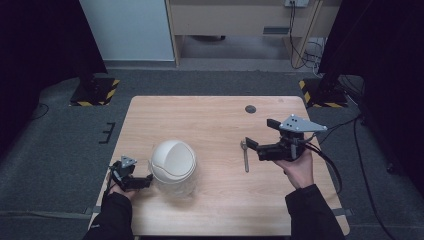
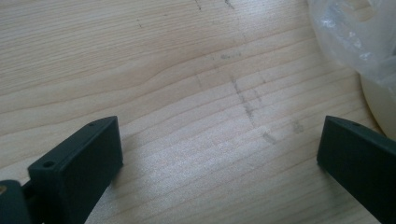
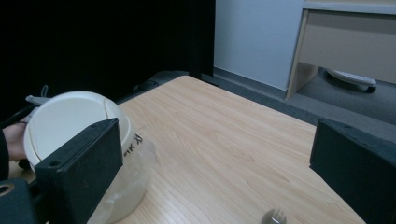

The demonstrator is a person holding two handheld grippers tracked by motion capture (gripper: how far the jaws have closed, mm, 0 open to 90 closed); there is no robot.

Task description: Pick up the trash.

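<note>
A small white bin with a domed swing lid stands on the wooden table, with a clear plastic bag bunched around its base. My left gripper sits just left of the bin, low over the table and open. In the left gripper view the jaws frame bare wood, and the bag and bin wall lie at the right. My right gripper hovers open at the right, next to a metal spoon. The right gripper view faces the bin and shows the spoon's end.
A black round grommet is set in the table's far edge. Dark stands with yellow-black bases flank the table's far corners. Cables trail off the right side. A pale cabinet stands beyond the table.
</note>
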